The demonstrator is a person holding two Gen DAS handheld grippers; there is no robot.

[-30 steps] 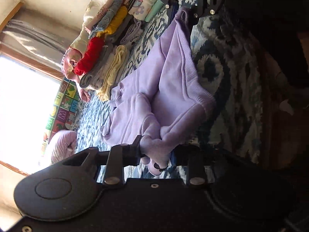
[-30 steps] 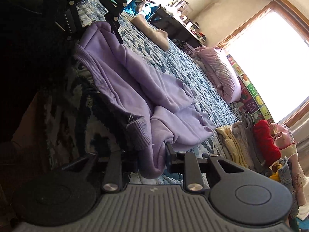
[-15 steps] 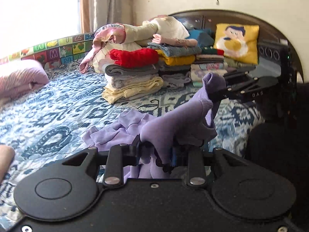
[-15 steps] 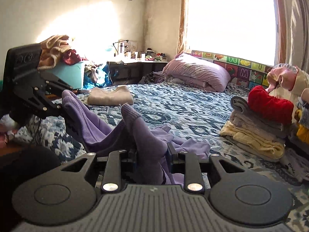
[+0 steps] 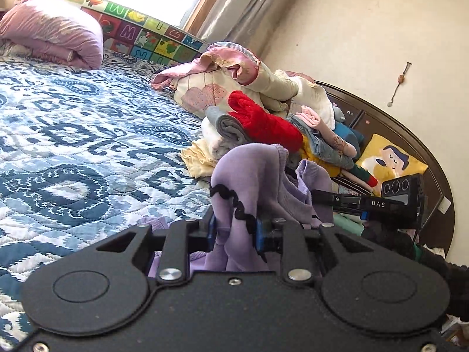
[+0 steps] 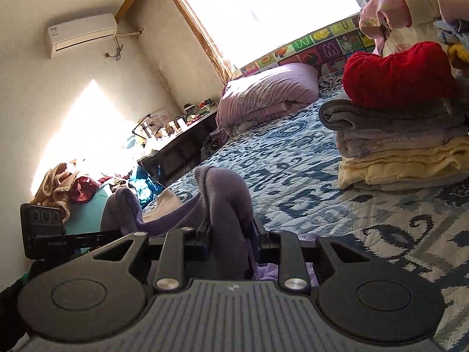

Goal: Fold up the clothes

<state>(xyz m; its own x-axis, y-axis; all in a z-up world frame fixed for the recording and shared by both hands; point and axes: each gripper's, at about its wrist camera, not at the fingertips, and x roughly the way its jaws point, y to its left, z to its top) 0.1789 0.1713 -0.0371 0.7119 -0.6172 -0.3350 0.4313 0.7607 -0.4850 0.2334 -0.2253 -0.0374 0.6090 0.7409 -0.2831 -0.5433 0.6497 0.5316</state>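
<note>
The left claw (image 5: 234, 231) is closing on a bunched fold of the lilac garment (image 5: 249, 173), raised over the bed (image 5: 73, 146). The right claw (image 6: 230, 234) apparently clamps another fold, near the folded stack (image 6: 404, 146).

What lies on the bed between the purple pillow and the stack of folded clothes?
Only bare blue patterned bedspread lies between the purple pillow and the stack of folded clothes. The right wrist view shows it best.
</note>
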